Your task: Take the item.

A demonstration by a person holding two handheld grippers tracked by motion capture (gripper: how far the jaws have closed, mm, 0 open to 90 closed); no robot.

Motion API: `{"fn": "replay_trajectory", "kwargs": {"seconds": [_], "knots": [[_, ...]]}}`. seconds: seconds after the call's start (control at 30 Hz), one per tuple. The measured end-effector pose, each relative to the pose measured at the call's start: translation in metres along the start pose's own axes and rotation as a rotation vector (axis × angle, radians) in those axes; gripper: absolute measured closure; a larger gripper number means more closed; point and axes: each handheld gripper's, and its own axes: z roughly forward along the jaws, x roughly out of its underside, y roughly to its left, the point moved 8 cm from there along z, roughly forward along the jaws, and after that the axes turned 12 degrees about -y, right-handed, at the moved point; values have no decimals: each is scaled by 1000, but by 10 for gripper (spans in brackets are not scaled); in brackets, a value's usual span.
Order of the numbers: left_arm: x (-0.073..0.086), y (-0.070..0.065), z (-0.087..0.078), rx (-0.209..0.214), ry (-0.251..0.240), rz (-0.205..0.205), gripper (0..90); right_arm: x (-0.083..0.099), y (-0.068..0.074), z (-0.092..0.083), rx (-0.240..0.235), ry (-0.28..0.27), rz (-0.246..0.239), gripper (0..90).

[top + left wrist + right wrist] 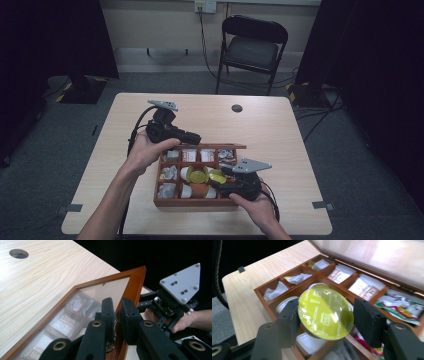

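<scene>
my left gripper [115, 315] is up at the far edge of the wooden box [192, 202]. its two black fingers [107, 312] are nearly closed, pinching the thin brown frame of the box lid [133, 287]. the lid has a clear pane, and through it i see white packets [65, 321] lying in the box. the lid is lifted and tilted up.

my right gripper [327, 315] is over the near right part of the box. its fingers [293, 315] are partly open, with a round coffee pod [325, 313] held between them. the pod has a shiny yellow-green top that says cappuccino. the left finger touches its edge. i cannot tell if the right finger touches it.

the box sits on the light wooden table [280, 130], near my side. it has many small compartments. some hold white packets [298, 278], and some hold more pods [198, 176]. from above, my left hand [147, 150] is beside the box and my right hand [257, 207] is at its near right corner.
</scene>
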Motion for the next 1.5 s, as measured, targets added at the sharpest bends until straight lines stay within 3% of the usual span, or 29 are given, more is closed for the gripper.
{"fn": "replay_trajectory", "kwargs": {"seconds": [0.37, 0.87, 1.23, 1.5], "knots": [[0, 0, 0, 1, -2, 1, 815, -1, -20, -15, 48, -34, 37, 398], [1, -1, 0, 2, -3, 0, 815, -5, -65, -38, 151, -89, 97, 398], [1, -1, 1, 0, -4, 0, 815, 3, -99, -46, 236, -86, 127, 398], [1, -1, 1, 0, 0, 1, 815, 9, -118, -38, 274, -46, 135, 398]]}}
